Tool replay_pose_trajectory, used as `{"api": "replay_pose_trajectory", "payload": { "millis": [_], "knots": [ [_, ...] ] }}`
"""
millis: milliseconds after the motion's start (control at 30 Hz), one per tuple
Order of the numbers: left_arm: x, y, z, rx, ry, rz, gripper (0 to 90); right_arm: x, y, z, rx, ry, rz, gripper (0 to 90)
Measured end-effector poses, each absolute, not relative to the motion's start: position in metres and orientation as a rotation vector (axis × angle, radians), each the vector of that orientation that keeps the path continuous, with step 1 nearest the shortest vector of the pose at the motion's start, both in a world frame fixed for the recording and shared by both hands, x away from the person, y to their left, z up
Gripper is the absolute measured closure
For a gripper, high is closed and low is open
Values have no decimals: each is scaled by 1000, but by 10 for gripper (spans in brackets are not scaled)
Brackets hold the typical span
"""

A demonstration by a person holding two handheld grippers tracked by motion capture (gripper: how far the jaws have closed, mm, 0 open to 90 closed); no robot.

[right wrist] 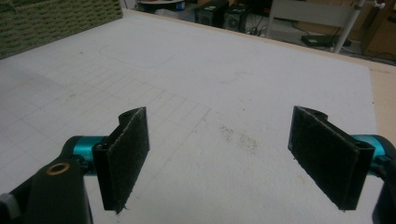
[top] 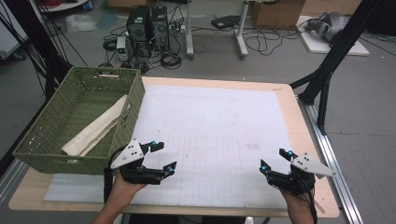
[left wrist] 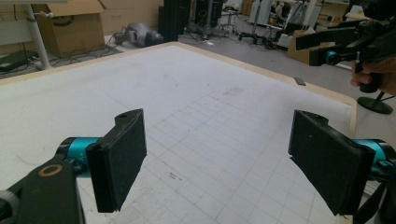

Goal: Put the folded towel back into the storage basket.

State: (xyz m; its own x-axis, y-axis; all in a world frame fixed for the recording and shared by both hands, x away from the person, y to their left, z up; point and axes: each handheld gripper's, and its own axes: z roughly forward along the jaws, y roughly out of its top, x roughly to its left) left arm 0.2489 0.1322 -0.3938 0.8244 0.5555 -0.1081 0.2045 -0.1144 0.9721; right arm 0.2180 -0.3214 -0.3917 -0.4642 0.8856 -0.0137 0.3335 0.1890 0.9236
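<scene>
Both claws hang just above the white mat (top: 210,126), jaws wide apart and holding nothing: the left claw (top: 159,157) near the basket's (top: 44,154) front corner, the right claw (top: 275,160) well apart from the basket. The basket holds a folded beige cloth (top: 95,128), leaning against its right wall. To lift the cloth cleanly, the left claw should probably come over the rim and pinch the fold's upper edge.

On my monitor I saw a white gridded mat (top: 219,121) covering most of the wooden table (top: 302,140). Beyond the table's far edge, two black computer towers (top: 148,28) stood on the grey floor amid tangled cables (top: 264,44). A cardboard box (top: 275,14) sat farther right, and a black frame leg (top: 327,77) rose just beside the table's far right corner.
</scene>
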Motion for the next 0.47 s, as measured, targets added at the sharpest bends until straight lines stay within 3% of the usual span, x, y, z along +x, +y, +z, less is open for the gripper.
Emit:
{"api": "replay_pose_trajectory", "payload": {
  "millis": [467],
  "knots": [
    [250, 133, -395, 1692, 609, 334, 195, 219, -321, -391, 1117, 1904, 1252, 193]
  ]
}}
